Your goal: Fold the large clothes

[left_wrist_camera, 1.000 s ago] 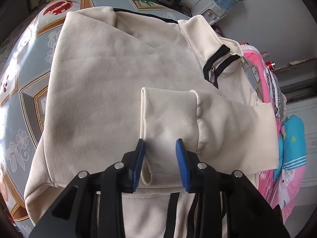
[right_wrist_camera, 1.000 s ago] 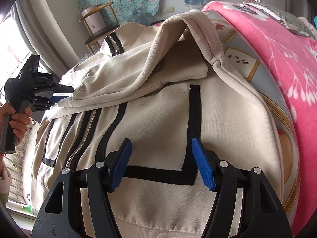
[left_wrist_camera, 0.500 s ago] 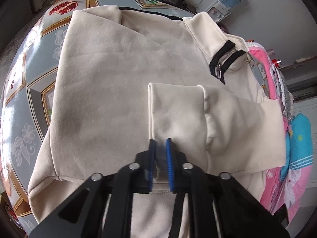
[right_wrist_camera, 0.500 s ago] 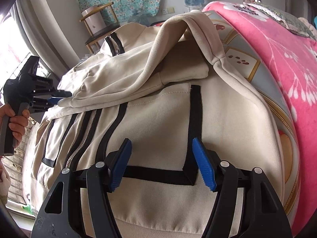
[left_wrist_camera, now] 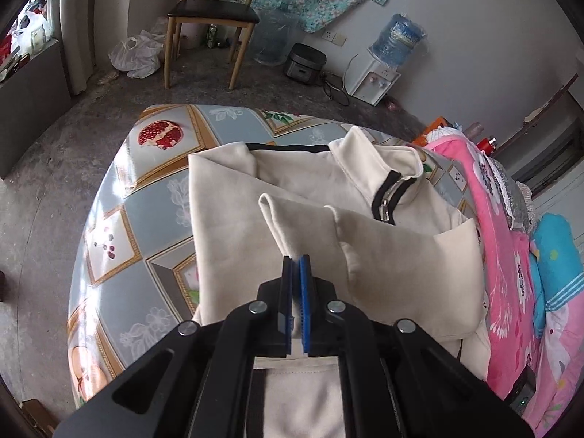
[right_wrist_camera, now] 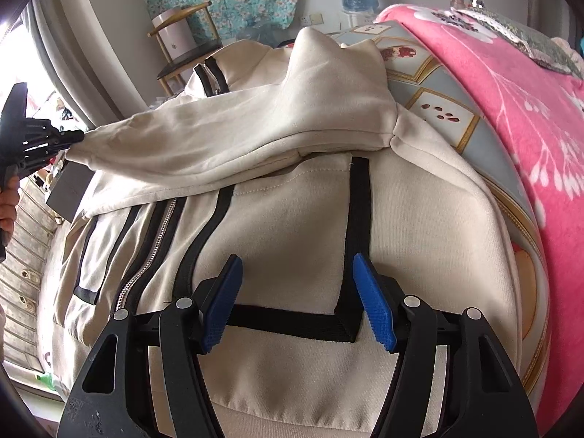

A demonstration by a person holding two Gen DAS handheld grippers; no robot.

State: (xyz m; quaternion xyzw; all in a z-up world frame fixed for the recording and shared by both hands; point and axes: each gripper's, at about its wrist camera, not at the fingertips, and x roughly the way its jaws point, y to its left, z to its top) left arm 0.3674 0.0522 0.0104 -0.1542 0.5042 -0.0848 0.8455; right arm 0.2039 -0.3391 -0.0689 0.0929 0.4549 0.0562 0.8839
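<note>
A cream zip jacket (left_wrist_camera: 233, 219) with black trim lies on the patterned table (left_wrist_camera: 146, 197). My left gripper (left_wrist_camera: 296, 261) is shut on the cuff of the jacket's sleeve (left_wrist_camera: 292, 219) and holds it lifted off the body. In the right wrist view the same sleeve (right_wrist_camera: 233, 138) stretches taut to the left gripper (right_wrist_camera: 73, 137) at the left edge. My right gripper (right_wrist_camera: 297, 273) is open and empty, low over the jacket front (right_wrist_camera: 292, 226) near a black pocket stripe (right_wrist_camera: 356, 226).
A pink floral blanket (right_wrist_camera: 511, 84) covers the right side of the table, with more bedding (left_wrist_camera: 547, 255) beside it. A wooden chair (left_wrist_camera: 211, 14), a rice cooker (left_wrist_camera: 304, 64) and a water dispenser (left_wrist_camera: 379, 69) stand on the floor beyond the table.
My left gripper closed on the sleeve cuff, then lifted and pulled it back, stretching the sleeve off the jacket. The right gripper stayed open and in place.
</note>
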